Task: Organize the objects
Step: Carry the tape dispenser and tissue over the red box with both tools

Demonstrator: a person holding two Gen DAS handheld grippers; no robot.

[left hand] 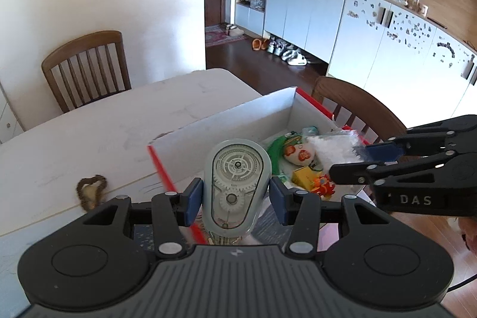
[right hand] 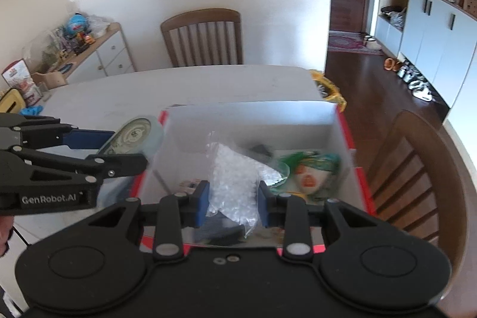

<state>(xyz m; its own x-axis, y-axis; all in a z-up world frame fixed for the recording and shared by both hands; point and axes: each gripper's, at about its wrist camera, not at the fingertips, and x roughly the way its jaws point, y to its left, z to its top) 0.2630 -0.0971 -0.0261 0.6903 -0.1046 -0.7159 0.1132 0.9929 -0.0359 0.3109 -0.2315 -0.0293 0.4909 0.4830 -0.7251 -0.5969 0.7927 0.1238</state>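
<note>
My left gripper (left hand: 236, 195) is shut on a clear oval correction-tape dispenser (left hand: 237, 184) with white gears, held above the near left corner of the red-and-white cardboard box (left hand: 226, 121). The dispenser also shows in the right wrist view (right hand: 134, 139), left of the box (right hand: 253, 115). My right gripper (right hand: 233, 203) is shut on a clear plastic bag of white beads (right hand: 234, 184) over the inside of the box; the gripper also shows in the left wrist view (left hand: 354, 161). A face-printed pouch (right hand: 307, 178) and a yellow toy (left hand: 304, 178) lie in the box.
The box stands on a white table (left hand: 89, 145) with a brown hair scrunchie (left hand: 91, 191) on it. Wooden chairs stand at the far side (right hand: 202, 37) and right side (right hand: 417, 175). A yellow basket (right hand: 331, 90) sits past the box. Cabinets line the right wall.
</note>
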